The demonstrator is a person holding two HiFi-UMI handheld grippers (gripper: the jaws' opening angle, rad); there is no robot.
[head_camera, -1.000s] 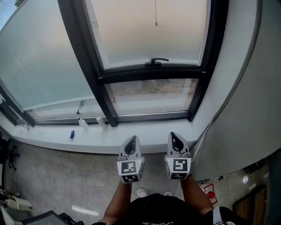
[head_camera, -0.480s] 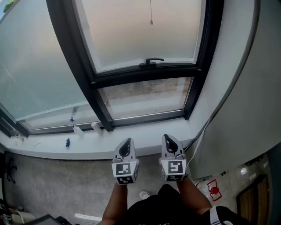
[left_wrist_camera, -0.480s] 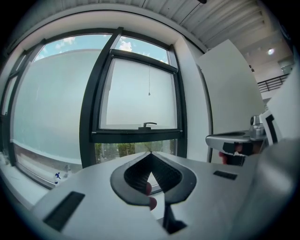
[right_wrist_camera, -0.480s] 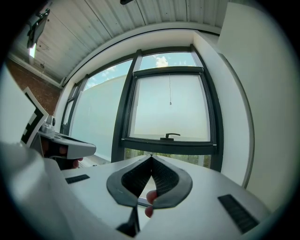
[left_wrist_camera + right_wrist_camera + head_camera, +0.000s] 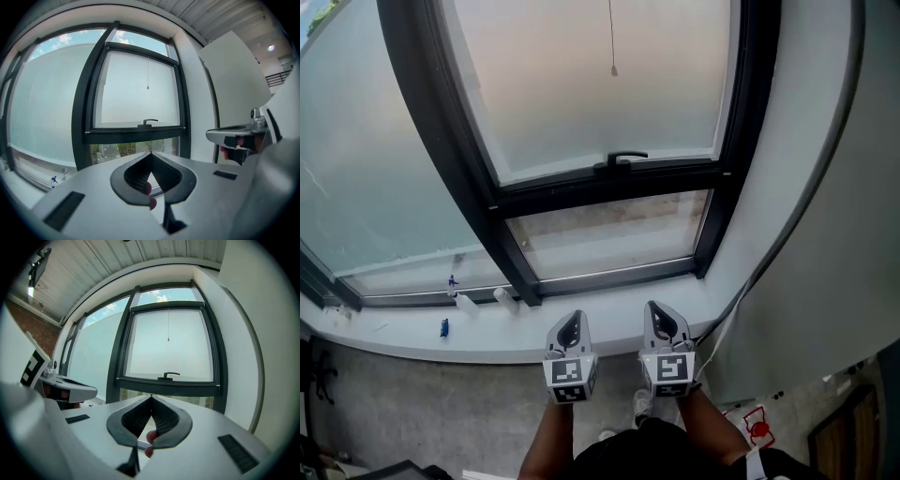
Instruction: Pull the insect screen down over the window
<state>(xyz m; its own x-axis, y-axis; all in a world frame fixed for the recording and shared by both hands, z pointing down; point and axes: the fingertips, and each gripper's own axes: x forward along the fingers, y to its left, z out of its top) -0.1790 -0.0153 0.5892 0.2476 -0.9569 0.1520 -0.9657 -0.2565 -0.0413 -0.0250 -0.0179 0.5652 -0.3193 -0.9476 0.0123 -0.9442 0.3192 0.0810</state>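
- Grey fingers of my left gripper (image 5: 151,153) are pressed together, with nothing between them.
- Right gripper (image 5: 151,397): fingers likewise closed, empty.
- Thin cord (image 5: 613,69) hangs before the pale upper pane, above the black handle (image 5: 619,159) and well above both grippers.
- Only the head view shows the windowsill (image 5: 412,342) and a small blue object (image 5: 444,327) on it. Only the gripper views show sky.

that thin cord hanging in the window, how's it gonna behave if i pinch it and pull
The pull cord looks thread-thin and hangs straight, so it is probably limp and light, likely to swing away if nudged. The small bead at its end probably gives a firmer stop than the cord, which might slip.
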